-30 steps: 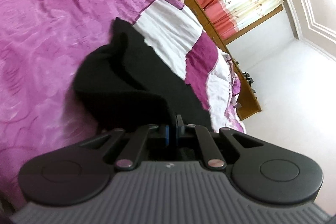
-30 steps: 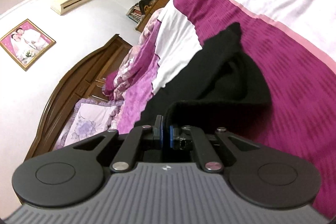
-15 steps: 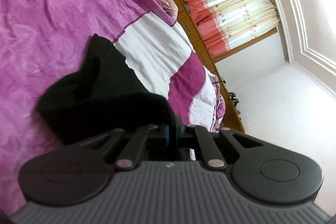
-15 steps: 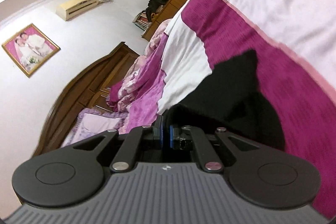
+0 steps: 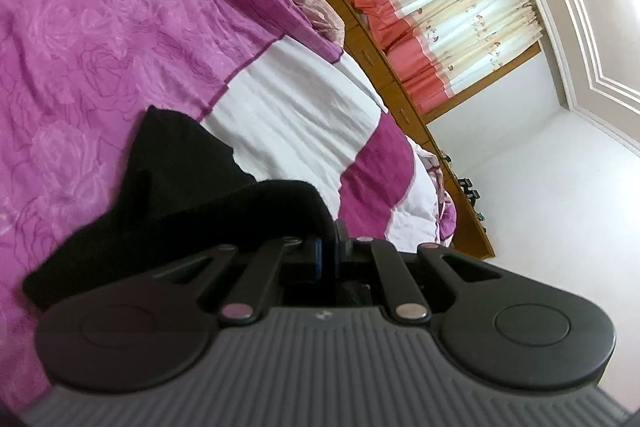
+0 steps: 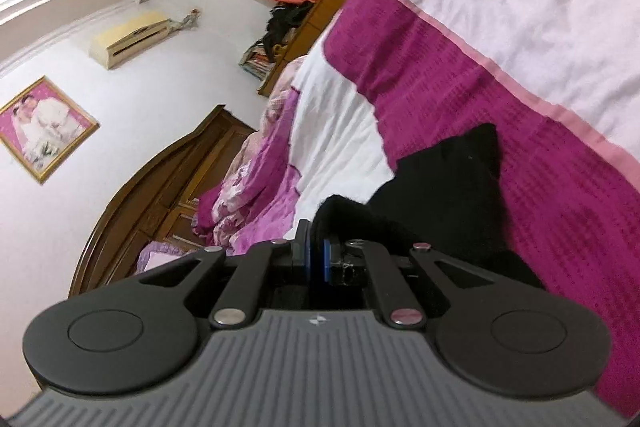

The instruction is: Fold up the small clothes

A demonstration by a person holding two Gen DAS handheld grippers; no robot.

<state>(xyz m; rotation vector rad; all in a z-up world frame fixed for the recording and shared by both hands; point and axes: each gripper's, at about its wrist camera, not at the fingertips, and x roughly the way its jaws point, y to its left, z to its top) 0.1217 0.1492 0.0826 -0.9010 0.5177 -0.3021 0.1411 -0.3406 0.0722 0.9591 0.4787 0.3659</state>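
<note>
A small black garment [image 5: 168,187] lies on the purple and white bedspread [image 5: 100,39], one edge lifted and doubled over the rest. My left gripper [image 5: 328,247] is shut on that lifted edge, the cloth bunched right at its blue pads. In the right wrist view the same black garment [image 6: 452,195] trails off to the right over the magenta band of the bedspread [image 6: 460,87]. My right gripper [image 6: 318,255] is shut on another part of the raised edge. The cloth hides both pairs of fingertips.
A wooden headboard [image 6: 160,183] and a pile of pink bedding [image 6: 256,179] stand at the bed's head. A long wooden cabinet [image 5: 380,67] runs along the far side under pink and cream curtains [image 5: 448,7]. A framed picture [image 6: 40,127] and an air conditioner [image 6: 128,39] hang on the wall.
Both grippers have carried the raised black edge across the bed, over the rest of the garment. Less of the flat cloth shows ahead of them now. Both stayed shut.
</note>
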